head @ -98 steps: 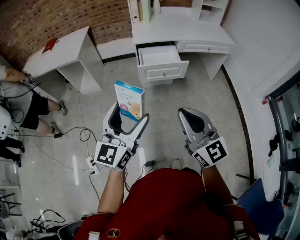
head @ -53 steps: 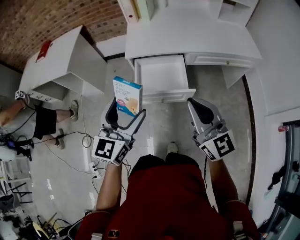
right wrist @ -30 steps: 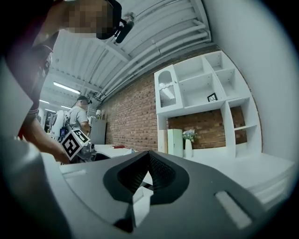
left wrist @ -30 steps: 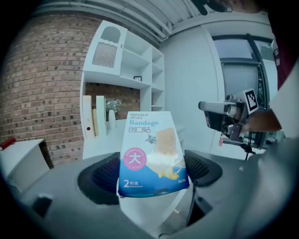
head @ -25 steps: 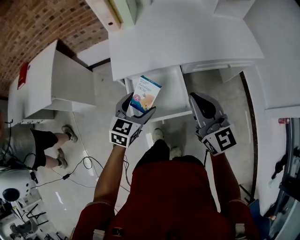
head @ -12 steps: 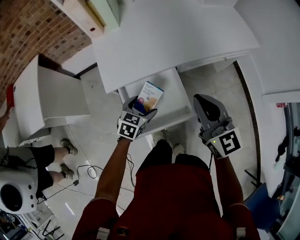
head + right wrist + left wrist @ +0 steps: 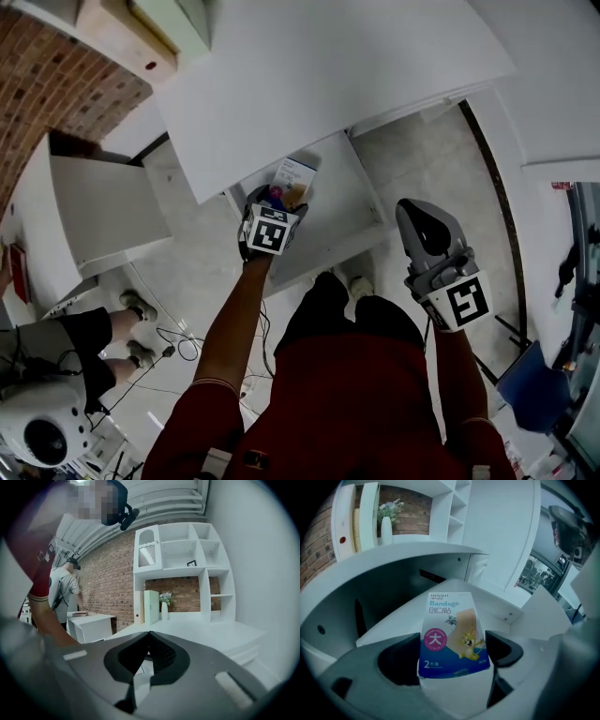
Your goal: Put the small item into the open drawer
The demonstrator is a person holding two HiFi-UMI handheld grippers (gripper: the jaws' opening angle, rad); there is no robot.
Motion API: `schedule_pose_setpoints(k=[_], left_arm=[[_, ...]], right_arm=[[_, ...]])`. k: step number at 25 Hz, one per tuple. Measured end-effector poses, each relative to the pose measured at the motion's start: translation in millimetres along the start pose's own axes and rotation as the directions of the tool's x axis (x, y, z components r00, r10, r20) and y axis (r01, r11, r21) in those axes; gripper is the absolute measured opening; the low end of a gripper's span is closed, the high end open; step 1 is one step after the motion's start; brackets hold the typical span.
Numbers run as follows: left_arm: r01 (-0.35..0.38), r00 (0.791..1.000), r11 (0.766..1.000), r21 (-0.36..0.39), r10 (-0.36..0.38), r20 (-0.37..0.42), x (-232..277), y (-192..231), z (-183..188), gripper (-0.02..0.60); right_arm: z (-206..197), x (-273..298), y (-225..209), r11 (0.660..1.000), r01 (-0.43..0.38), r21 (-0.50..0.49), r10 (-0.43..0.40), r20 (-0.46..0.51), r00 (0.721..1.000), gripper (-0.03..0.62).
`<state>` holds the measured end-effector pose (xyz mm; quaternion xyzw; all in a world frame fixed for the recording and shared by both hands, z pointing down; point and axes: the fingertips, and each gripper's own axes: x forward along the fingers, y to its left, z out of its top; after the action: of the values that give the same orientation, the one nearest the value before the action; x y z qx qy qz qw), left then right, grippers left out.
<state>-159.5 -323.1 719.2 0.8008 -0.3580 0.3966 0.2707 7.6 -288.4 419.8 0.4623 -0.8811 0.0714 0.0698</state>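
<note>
A small blue-and-white bandage box point(image 7: 292, 177) point(image 7: 452, 632) is clamped between the jaws of my left gripper point(image 7: 278, 201) point(image 7: 451, 652). Box and gripper hang inside the open white drawer point(image 7: 361, 192), under the front edge of the white desk top point(image 7: 319, 66). In the left gripper view the drawer's white floor point(image 7: 497, 609) lies just behind the box. My right gripper point(image 7: 420, 225) point(image 7: 149, 644) is held to the right of the drawer, over the floor, jaws closed with nothing between them.
A white side cabinet point(image 7: 89, 225) stands left of the desk against the brick wall point(image 7: 42, 75). Another person point(image 7: 56, 347) stands at the lower left, with cables point(image 7: 173, 342) on the grey floor. White shelves point(image 7: 180, 569) rise behind the desk.
Over the earlier frames I walked up to the desk. My left gripper has carried the bandage box forward and down into the open drawer. The right gripper stayed at the side.
</note>
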Motion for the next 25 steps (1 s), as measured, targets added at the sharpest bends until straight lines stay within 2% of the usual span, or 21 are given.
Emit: schedule_pose_setpoints(k=[6, 13, 25], left_arm=[[-0.019, 0.997, 1.0, -0.002, 0.018, -0.076, 41, 15, -12, 0.431], [-0.062, 0.988, 0.998, -0.017, 0.059, -0.141, 66, 32, -19, 0.433], [-0.071, 0.977, 0.997, -0.032, 0.063, -0.204, 80, 31, -35, 0.439]], right_arm=[[-17, 9, -5, 1.0, 0.016, 0.022, -0.015, -0.021, 1.0, 0.012], [-20, 20, -12, 0.999, 0.031, 0.033, -0.029, -0.036, 0.999, 0.012], [-26, 27, -20, 0.999, 0.023, 0.038, -0.021, -0.053, 0.998, 0.012]])
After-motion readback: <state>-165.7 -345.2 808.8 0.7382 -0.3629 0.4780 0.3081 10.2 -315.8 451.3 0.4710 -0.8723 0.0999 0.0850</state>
